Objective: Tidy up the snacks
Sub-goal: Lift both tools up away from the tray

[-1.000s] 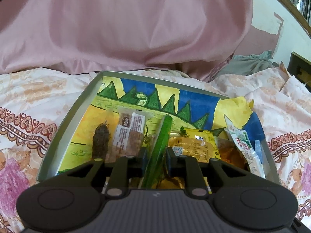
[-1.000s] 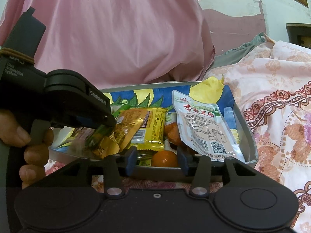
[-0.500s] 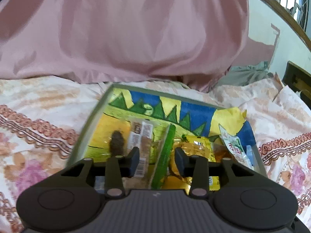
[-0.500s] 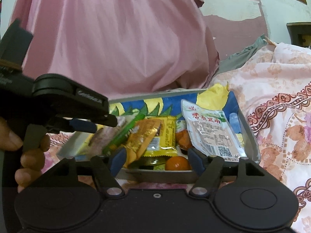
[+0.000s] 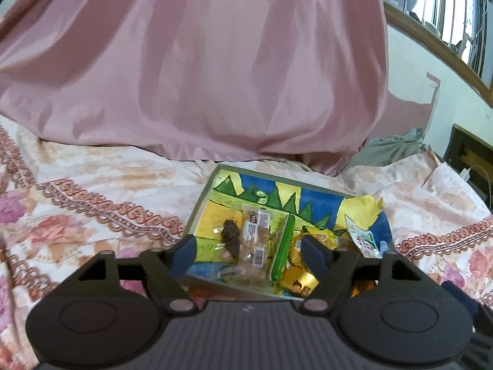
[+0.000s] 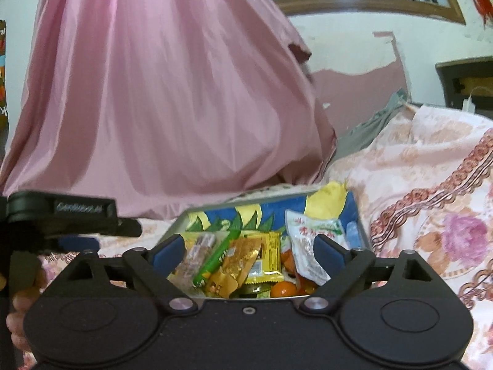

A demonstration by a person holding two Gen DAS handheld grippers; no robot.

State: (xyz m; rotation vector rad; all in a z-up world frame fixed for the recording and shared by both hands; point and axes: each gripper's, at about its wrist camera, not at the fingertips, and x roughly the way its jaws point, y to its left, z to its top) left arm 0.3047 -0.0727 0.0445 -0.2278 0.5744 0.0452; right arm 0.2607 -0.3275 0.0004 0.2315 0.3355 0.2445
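— Jaws first: anything between them?
— Nothing; left gripper (image 5: 248, 254) and right gripper (image 6: 248, 251) are both opening, wide apart, above the snacks.
— Snacks' place?
— In the tray (image 5: 197, 212), on the floral bedspread (image 5: 101, 203): green stick (image 5: 282, 252) centre, white pouch (image 6: 311, 243) at three o'clock, pink fabric (image 5: 197, 71) at twelve.

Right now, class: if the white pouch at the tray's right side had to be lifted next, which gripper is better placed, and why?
Probably the right gripper. Its jaws are opening with nothing between them, and the white pouch lies just ahead by its right finger. From the left gripper, also empty and opening, the pouch sits beyond its right finger, at the tray edge.
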